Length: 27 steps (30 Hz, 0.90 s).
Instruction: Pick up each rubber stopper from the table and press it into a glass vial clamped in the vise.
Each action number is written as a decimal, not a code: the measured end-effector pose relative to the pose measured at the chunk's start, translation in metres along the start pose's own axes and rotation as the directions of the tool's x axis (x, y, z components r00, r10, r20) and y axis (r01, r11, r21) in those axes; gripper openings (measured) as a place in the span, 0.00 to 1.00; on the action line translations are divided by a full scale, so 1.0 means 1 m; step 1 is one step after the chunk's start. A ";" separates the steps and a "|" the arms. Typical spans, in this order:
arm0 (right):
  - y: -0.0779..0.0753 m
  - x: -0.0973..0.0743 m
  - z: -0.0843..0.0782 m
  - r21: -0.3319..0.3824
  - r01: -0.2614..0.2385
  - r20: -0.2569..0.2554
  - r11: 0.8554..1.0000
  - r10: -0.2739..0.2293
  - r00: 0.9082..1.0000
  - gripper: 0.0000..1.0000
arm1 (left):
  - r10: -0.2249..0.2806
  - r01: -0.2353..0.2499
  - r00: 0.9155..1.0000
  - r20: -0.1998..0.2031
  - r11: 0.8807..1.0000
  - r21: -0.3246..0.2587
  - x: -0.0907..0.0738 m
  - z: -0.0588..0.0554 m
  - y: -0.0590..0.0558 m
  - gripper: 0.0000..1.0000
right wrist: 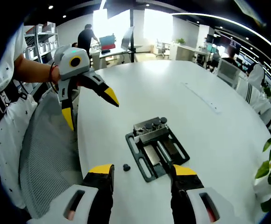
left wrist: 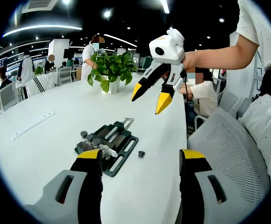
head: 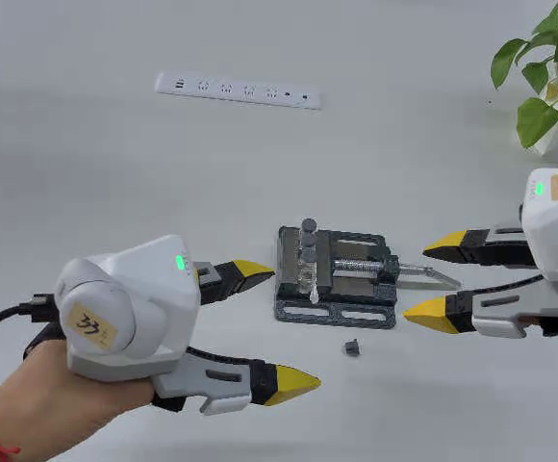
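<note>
A dark metal vise [head: 354, 286] stands mid-table with a row of small glass vials [head: 309, 258] clamped in its jaws. Some vials carry dark stoppers; the nearest looks clear and uncapped. One loose dark rubber stopper [head: 352, 348] lies on the white table just in front of the vise, also seen as the stopper [left wrist: 141, 153] and the stopper [right wrist: 126, 167]. My left gripper [head: 281, 329] hovers open left of the vise, empty. My right gripper [head: 423, 282] hovers open to the right of the vise [right wrist: 156, 149], nothing between its yellow tips.
A white power strip [head: 238, 89] lies at the back of the table. A potted plant [head: 553, 77] stands at the far right. A grey mesh chair [left wrist: 229, 149] sits off the table's near edge. People sit and stand in the office behind.
</note>
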State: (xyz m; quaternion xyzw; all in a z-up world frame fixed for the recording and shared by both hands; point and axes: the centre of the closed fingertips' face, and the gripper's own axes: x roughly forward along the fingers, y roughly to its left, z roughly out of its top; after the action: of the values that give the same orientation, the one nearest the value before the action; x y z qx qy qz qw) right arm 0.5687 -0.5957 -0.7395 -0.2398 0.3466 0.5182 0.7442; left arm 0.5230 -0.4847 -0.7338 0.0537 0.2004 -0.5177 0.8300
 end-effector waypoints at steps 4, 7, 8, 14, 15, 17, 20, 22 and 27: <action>0.003 -0.010 -0.009 0.038 0.010 0.049 0.999 -0.011 0.999 0.48 | -0.001 0.001 1.000 -0.026 1.000 0.013 0.006 -0.002 0.000 0.61; 0.005 -0.016 -0.016 0.053 0.015 0.076 0.998 -0.020 0.997 0.50 | -0.004 0.005 0.999 -0.046 1.000 0.026 0.011 -0.003 -0.002 0.58; 0.006 -0.018 -0.017 0.061 0.017 0.087 0.998 -0.023 0.996 0.52 | -0.003 0.005 0.999 -0.052 1.000 0.027 0.012 -0.003 -0.002 0.56; 0.012 -0.026 -0.028 0.087 0.015 0.147 0.996 -0.027 0.989 0.59 | -0.015 0.021 0.994 -0.111 0.998 0.056 0.025 -0.015 0.001 0.48; 0.013 -0.027 -0.029 0.089 0.013 0.156 0.996 -0.027 0.987 0.60 | -0.015 0.022 0.992 -0.121 0.998 0.060 0.027 -0.017 0.001 0.46; 0.013 -0.030 -0.035 0.093 0.014 0.169 0.996 -0.029 0.985 0.62 | -0.018 0.027 0.989 -0.147 0.998 0.063 0.033 -0.019 -0.002 0.42; 0.017 -0.035 -0.040 0.107 0.011 0.192 0.994 -0.032 0.981 0.63 | -0.021 0.036 0.983 -0.182 0.996 0.080 0.042 -0.025 -0.002 0.38; 0.016 -0.036 -0.045 0.115 0.013 0.206 0.993 -0.037 0.978 0.64 | -0.029 0.049 0.979 -0.203 0.995 0.091 0.048 -0.028 -0.005 0.38; 0.018 -0.041 -0.050 0.138 0.022 0.228 0.990 -0.054 0.972 0.65 | -0.035 0.072 0.964 -0.265 0.989 0.132 0.062 -0.036 -0.009 0.33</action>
State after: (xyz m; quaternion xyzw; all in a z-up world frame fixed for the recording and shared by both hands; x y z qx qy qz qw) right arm 0.5293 -0.6501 -0.7400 -0.1338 0.2872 0.5036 0.8037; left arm 0.5294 -0.5300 -0.7901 0.1745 0.2726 -0.5412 0.7761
